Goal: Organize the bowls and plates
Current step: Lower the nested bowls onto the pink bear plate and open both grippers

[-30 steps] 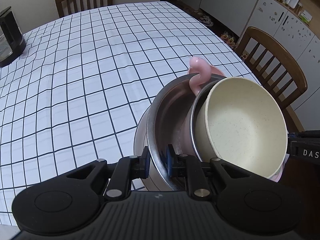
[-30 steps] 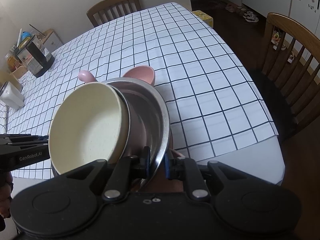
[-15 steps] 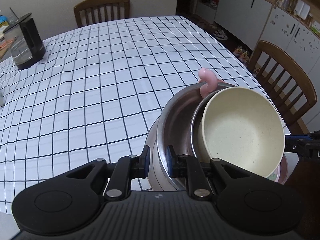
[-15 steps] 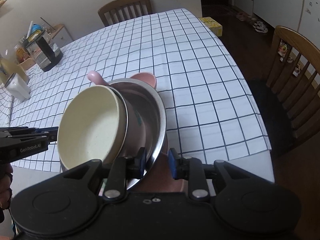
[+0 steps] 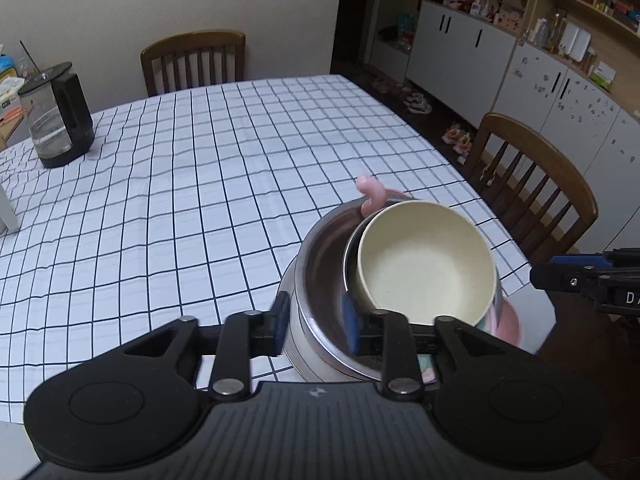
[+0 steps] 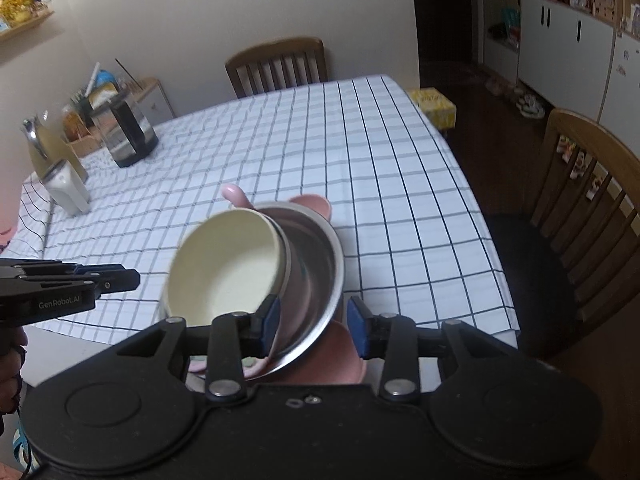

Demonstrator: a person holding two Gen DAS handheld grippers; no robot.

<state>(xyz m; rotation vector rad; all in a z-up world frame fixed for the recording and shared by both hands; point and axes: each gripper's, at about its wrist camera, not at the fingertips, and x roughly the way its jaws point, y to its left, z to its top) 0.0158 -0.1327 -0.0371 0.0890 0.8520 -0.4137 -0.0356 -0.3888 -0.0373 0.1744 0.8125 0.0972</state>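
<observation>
Both sets of jaws are spread, nothing gripped. The steel bowl rim is straddled by the left gripper and right gripper; the cream bowl is nested inside, stack parked at the table corner.

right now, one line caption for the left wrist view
Open left tool straddling the steel bowl rim, cream bowl nested inside.

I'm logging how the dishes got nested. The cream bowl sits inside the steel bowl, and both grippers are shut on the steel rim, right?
Not quite. The cream bowl does sit inside the steel bowl, but both wrist views show the left gripper and right gripper open, pads clear of the rim on either side.
</observation>
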